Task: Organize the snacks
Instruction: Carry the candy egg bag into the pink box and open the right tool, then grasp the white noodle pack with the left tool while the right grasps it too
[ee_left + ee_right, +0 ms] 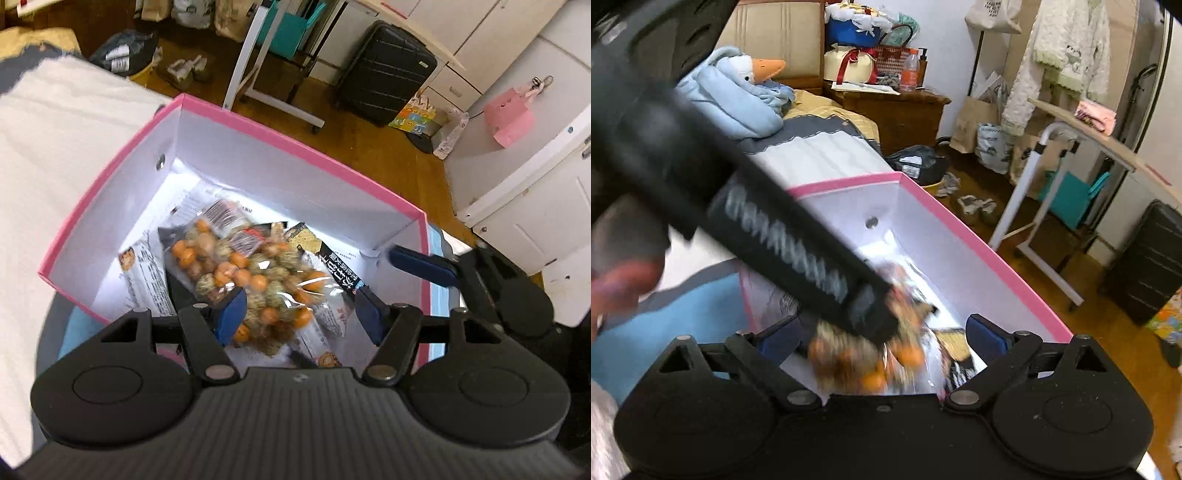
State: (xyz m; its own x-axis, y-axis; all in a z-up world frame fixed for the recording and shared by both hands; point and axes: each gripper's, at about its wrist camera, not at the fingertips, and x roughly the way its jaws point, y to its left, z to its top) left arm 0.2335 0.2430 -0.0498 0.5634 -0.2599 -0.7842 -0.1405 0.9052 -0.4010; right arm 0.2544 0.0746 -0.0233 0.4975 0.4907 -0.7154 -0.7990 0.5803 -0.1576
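A pink-rimmed white box sits on the bed and holds snacks. On top lies a clear bag of orange and green-brown coated nuts, over white snack packs and a black pack with white lettering. My left gripper is open, its blue pads on either side of the nut bag's near end, just above the box. My right gripper is open over the same box, with the blurred nut bag between its pads. The left gripper's black body crosses the right wrist view and hides part of the box.
The box rests on a white and grey bed cover. A blue goose plush lies at the bed's head. On the wooden floor stand a white-legged table, a black suitcase and bags. White cabinets are on the right.
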